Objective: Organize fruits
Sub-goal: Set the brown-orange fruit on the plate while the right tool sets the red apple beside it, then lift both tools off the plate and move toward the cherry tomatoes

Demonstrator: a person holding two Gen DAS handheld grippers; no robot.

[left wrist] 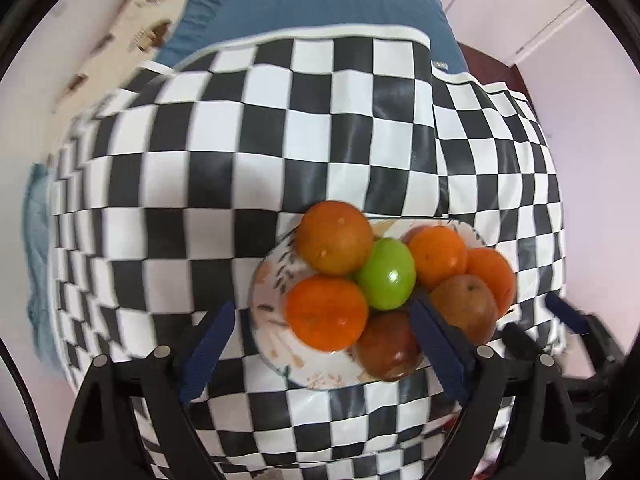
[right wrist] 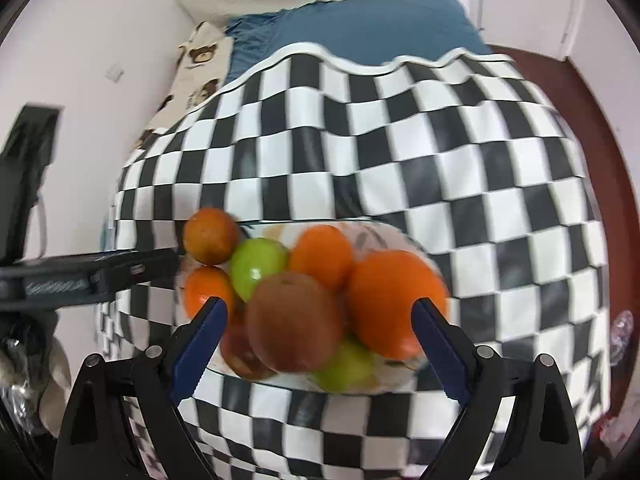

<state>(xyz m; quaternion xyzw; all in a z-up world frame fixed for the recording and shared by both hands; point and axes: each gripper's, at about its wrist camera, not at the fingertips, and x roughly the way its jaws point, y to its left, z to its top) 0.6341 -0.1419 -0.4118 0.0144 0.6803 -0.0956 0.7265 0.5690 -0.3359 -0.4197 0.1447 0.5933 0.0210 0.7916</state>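
with both sets of jaws spread wide and empty over the plate [left wrist: 316, 376], this reads as pre-pick: right gripper [right wrist: 320, 314] straddles the brownish fruit [right wrist: 294, 322], so descend and clamp.
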